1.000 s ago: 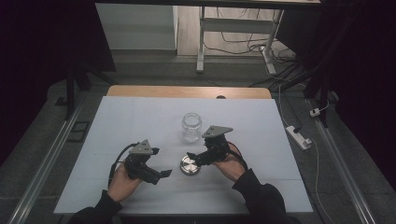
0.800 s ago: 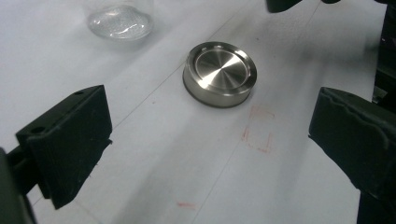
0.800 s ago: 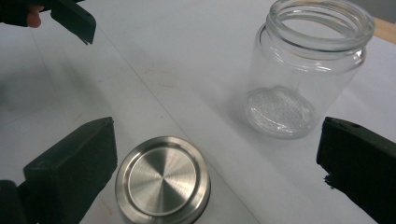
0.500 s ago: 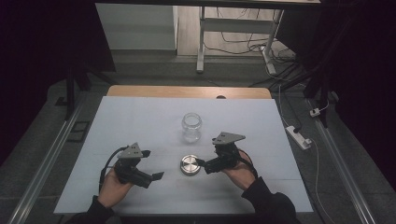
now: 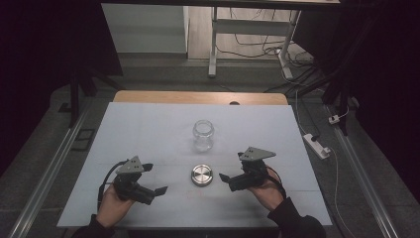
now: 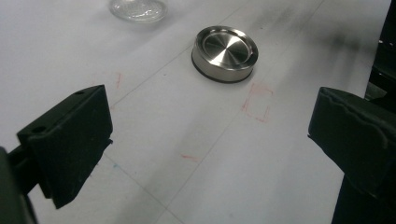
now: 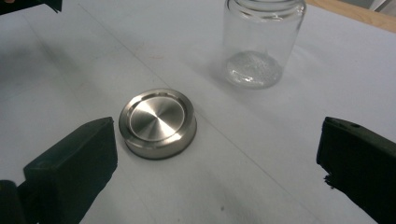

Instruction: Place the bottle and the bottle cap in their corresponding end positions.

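High view: a steel lid (image 5: 202, 175) lies flat on the white surface (image 5: 148, 129), just in front of an upright glass jar (image 5: 203, 135) with its mouth uncovered — the two stand apart. Left of the lid hovers the left gripper (image 5: 157, 191), jaws spread and holding nothing. Right of the lid, nearer to it, the right gripper (image 5: 227, 181) also has its jaws spread wide — clear of the lid.

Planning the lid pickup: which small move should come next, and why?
Probably ease the right claw toward the metal lid. It is open, empty and close beside the lid, which lies flat on the table, apart from the open glass jar.
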`<state>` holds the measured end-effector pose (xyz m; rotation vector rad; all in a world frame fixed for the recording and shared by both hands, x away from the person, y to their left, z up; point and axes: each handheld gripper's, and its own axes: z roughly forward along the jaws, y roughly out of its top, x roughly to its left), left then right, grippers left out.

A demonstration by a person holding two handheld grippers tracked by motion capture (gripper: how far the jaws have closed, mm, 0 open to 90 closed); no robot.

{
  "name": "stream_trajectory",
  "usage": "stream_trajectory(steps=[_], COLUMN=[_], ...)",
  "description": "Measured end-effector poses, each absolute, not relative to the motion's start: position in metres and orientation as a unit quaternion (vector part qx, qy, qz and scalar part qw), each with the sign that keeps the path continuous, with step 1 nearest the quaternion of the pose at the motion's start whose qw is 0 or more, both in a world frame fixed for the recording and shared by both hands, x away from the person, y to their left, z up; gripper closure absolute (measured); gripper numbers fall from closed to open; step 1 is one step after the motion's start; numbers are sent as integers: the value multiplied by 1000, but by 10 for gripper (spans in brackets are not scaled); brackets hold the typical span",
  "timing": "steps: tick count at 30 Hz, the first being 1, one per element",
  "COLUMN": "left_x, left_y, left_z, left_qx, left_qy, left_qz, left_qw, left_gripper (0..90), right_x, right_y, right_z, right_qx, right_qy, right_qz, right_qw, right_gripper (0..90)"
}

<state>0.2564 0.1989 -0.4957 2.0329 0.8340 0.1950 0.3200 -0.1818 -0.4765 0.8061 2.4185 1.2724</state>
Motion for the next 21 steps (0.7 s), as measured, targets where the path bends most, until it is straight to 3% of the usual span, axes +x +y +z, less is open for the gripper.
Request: stream_trajectory(steps=[21], left_x=[226], left_y=[237], left_z=[-498], left_qx=[795], left_qy=[380], left_qz=[91], left_qw=[464], left_gripper=[8], right_x=[294], right_y=[-232], right_z=[-481], right_qx=[327], right_qy=[826], right_qz=[426], right_qw=[171], right_gripper=[0])
